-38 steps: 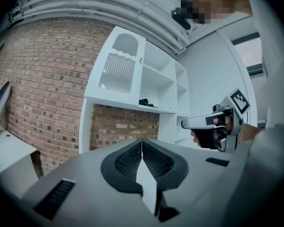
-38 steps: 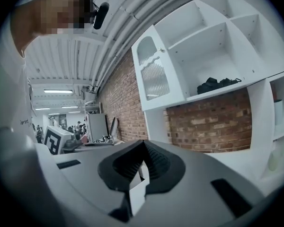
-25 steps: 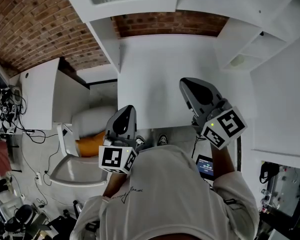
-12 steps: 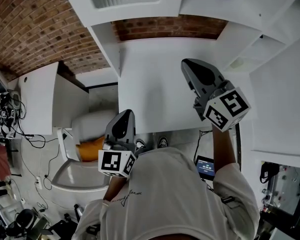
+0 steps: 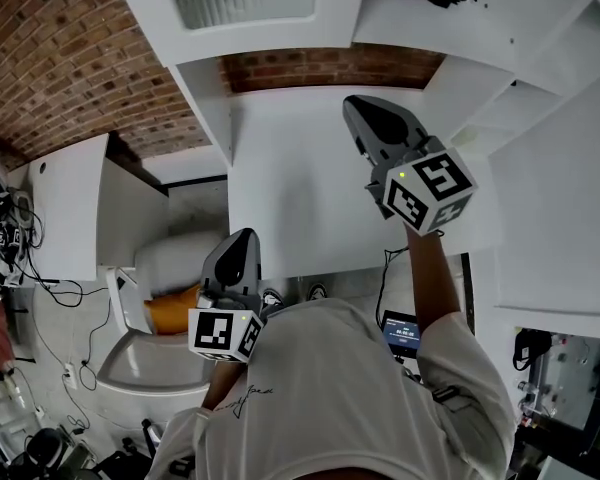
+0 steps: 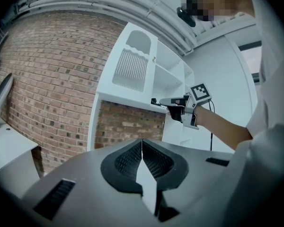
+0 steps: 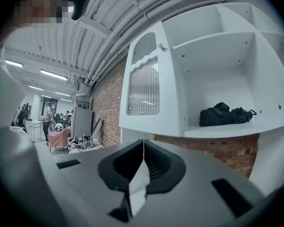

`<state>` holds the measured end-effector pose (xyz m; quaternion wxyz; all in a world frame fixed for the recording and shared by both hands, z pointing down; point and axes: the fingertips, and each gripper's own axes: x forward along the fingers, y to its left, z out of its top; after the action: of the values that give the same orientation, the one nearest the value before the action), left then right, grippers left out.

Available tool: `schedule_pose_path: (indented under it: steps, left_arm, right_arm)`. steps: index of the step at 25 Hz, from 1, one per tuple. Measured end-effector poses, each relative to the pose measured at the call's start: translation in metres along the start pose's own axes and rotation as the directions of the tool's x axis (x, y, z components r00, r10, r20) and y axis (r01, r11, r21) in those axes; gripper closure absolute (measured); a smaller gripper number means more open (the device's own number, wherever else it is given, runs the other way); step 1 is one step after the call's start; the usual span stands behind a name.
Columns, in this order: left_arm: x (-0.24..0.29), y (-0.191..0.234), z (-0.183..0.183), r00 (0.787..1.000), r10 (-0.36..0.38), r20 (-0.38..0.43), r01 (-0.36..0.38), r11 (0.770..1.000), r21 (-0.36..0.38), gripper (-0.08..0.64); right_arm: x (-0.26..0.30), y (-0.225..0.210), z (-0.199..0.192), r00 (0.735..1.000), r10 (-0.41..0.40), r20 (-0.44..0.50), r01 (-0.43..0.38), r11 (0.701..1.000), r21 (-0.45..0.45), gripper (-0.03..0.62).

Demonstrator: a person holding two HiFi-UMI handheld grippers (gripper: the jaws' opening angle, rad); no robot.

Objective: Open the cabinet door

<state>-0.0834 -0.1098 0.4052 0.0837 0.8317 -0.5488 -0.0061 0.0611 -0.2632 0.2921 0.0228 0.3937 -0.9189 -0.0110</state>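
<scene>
Both grippers are empty with jaws pressed together. The right gripper [image 5: 366, 110] is raised level toward the white wall cabinet, and the left gripper [image 5: 242, 242] is held lower, by the person's chest. The ribbed-glass cabinet door [image 7: 144, 90] with its small knob [image 7: 159, 46] stands left of the open shelf [image 7: 227, 129], where a black bag [image 7: 225, 113] lies, untouched by either gripper

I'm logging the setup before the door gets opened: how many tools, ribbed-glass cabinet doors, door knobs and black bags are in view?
Tools: 2 (left tool and right tool, both shut and empty)
Ribbed-glass cabinet door: 1
Door knob: 1
Black bag: 1
Total: 5
</scene>
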Motion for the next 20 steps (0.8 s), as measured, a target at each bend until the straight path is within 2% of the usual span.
schedule_pose_path:
  steps: [9, 20]
  left_arm:
    - [0.001, 0.011, 0.004, 1.0, 0.017, 0.007, -0.018, 1.0, 0.007, 0.543]
    - [-0.004, 0.027, 0.006, 0.996, 0.087, 0.008, -0.087, 0.996, -0.002, 0.543]
  right_arm:
    - [0.026, -0.029, 0.029, 0.996, -0.073, 0.042, 0.075, 0.995, -0.065, 0.565]
    - [0.052, -0.076, 0.032, 0.988, -0.141, 0.065, 0.14, 0.99, 0.018, 0.502]
